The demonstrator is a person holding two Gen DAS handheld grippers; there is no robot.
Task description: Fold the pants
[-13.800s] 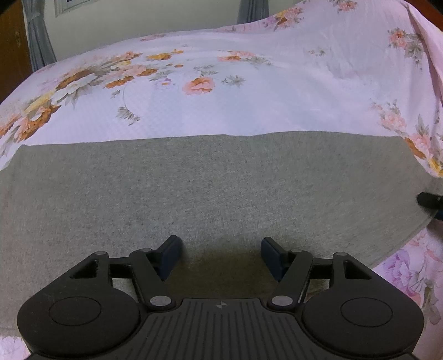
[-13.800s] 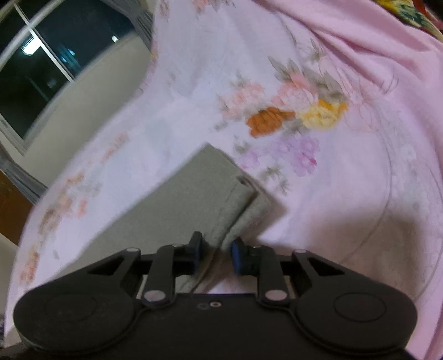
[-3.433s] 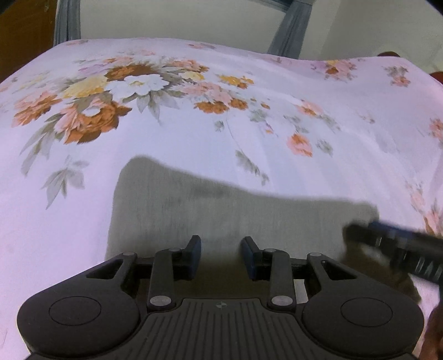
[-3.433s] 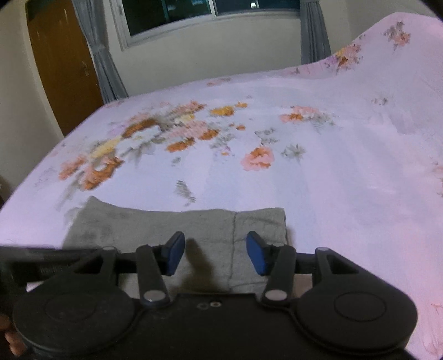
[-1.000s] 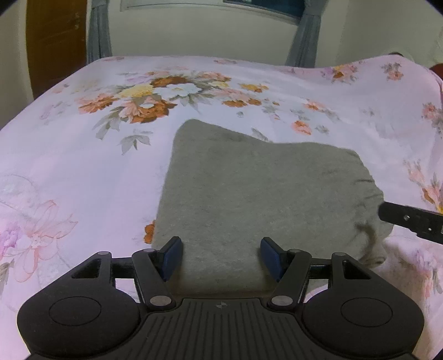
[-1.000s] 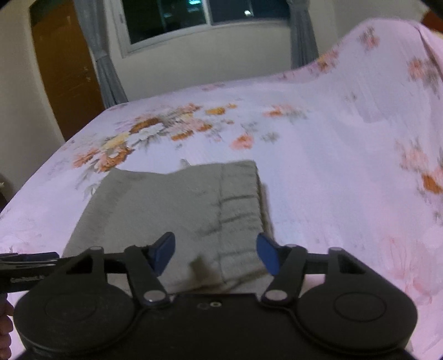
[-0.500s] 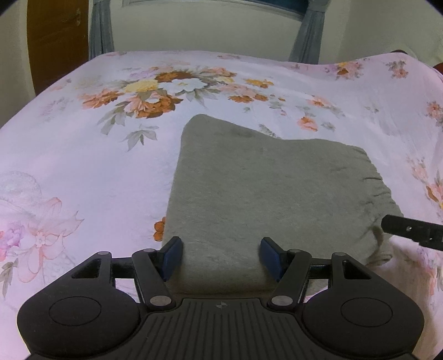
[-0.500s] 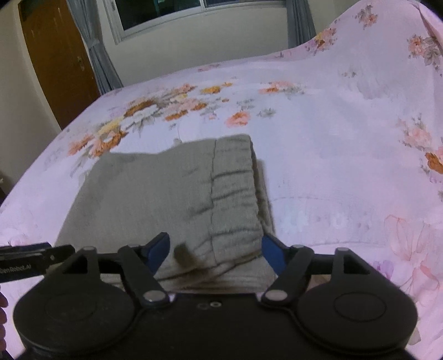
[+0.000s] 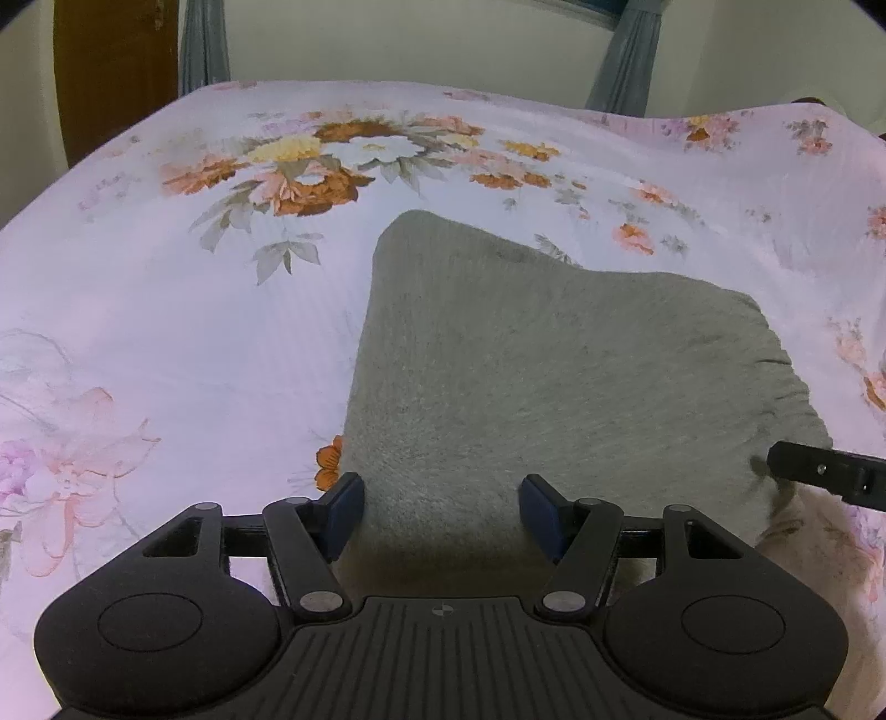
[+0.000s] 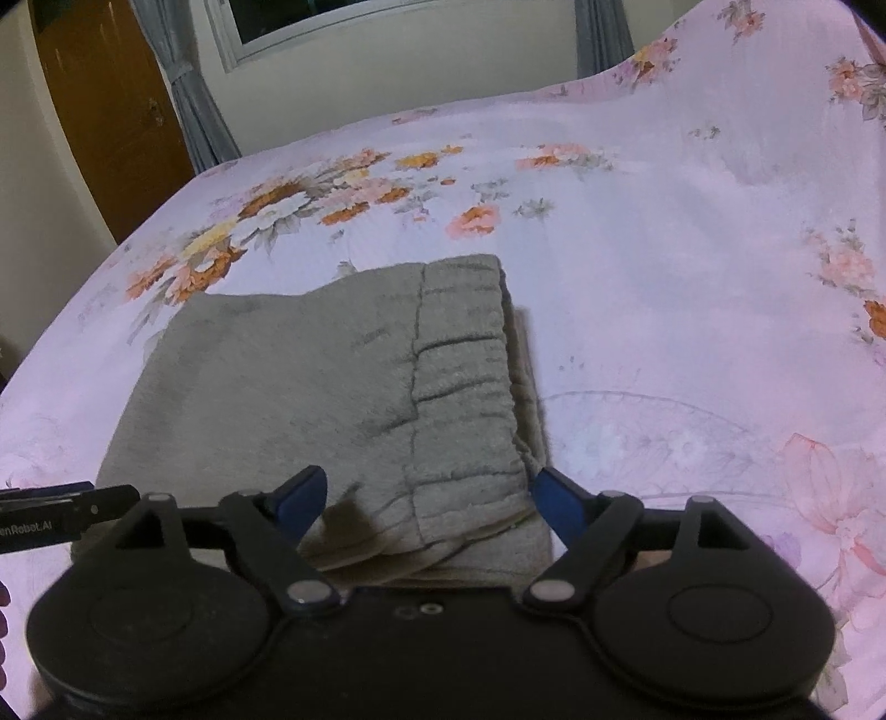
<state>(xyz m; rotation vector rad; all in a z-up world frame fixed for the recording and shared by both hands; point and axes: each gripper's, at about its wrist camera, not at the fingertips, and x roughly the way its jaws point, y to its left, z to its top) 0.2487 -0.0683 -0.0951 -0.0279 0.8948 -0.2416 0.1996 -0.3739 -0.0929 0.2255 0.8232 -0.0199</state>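
The right tongs (image 10: pixel 426 498) have just been opening wider, nothing pinched. The folded grey knit pants (image 10: pixel 332 387) lie just ahead of both tongs on the pink floral bed (image 10: pixel 692 332), long axis left-right; the left tongs (image 9: pixel 443 512) stand half-open, empty.

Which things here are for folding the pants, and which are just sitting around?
For the job:
- grey pants, folded into a stack
- left gripper, open
- right gripper, jaws just opened wider, nothing gripped

Just there:
- flowered bedsheet
- wooden door
- window
- curtains

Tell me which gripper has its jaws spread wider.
The right gripper: its jaws span the pants' ribbed waistband end, wider than the left gripper.
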